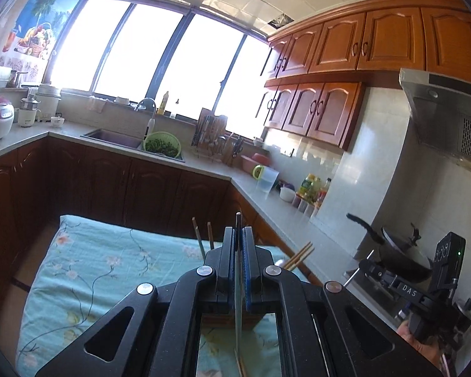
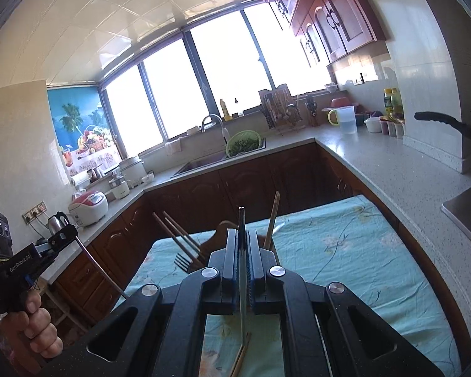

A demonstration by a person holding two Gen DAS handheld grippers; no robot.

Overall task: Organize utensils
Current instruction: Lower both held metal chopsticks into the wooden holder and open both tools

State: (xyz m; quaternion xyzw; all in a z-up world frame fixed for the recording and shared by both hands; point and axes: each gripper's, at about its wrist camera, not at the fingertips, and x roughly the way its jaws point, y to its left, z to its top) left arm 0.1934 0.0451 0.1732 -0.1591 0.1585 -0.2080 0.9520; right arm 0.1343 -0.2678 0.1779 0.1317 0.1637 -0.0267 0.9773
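In the left wrist view my left gripper (image 1: 239, 235) is shut on a thin metal utensil (image 1: 238, 301) that stands upright between its pads. My right gripper (image 2: 242, 235) is likewise shut on a thin metal utensil (image 2: 242, 282). Just beyond both grippers stands a brown wooden holder (image 2: 224, 227), mostly hidden, on a table with a turquoise flowered cloth (image 2: 329, 251). Wooden chopsticks (image 2: 179, 235) and fork tines (image 2: 182, 262) stick out of it. Each gripper shows in the other's view: the right gripper (image 1: 365, 264) at the right edge, the left gripper (image 2: 69, 229) at the left, in a person's hand (image 2: 37, 323).
An L-shaped counter (image 2: 392, 169) runs around the table, with a sink (image 2: 201, 163), a green colander (image 2: 243, 144), a dish rack (image 2: 279, 110), a jug (image 2: 347, 119), bottles and a rice cooker (image 2: 89, 207). A pan (image 1: 402, 251) sits on the stove at the right.
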